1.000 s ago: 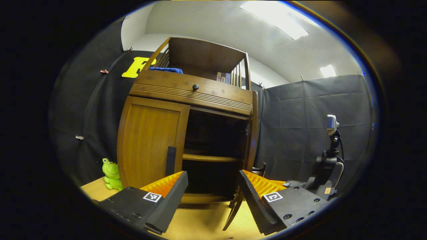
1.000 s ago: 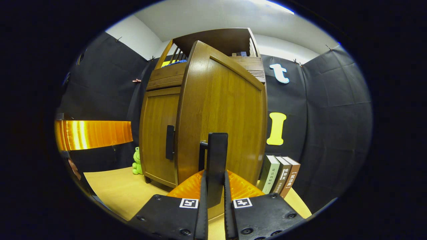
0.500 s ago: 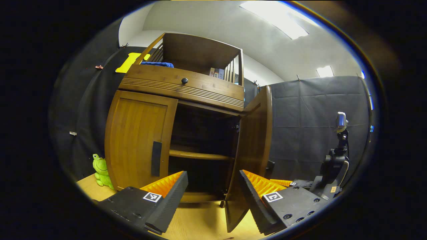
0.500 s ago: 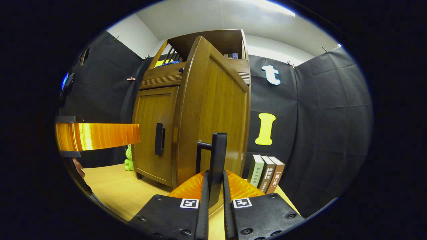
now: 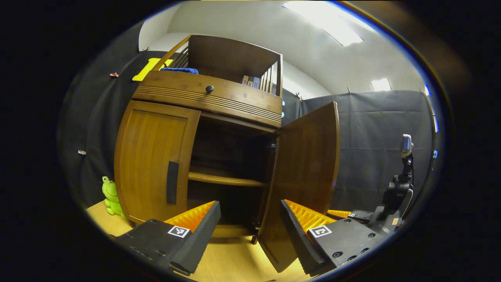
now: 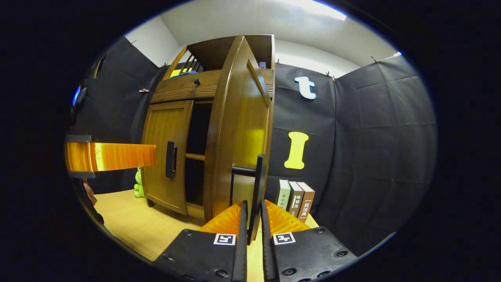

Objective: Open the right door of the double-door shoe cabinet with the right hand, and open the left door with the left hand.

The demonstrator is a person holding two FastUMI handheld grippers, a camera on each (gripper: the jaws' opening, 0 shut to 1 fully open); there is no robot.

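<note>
**Halfway there: right door open, left door still shut**

Since a second ago the right door [image 5: 303,172] has swung way out. Cabinet [image 5: 207,98] sits far on the table; left door [image 5: 152,164] is closed. Right gripper [image 6: 252,231] pinches the right handle [image 6: 256,188]; left gripper [image 5: 250,227] is spread, empty, near the left handle [image 5: 172,188].

My right tool [image 6: 251,219] has its two fingers pressed together on a thin black bar, pointing forward and level. My left tool [image 5: 250,219] hangs with its fingers spread wide, gripping nothing, and its orange finger [image 6: 111,156] crosses the right gripper view sideways.
</note>
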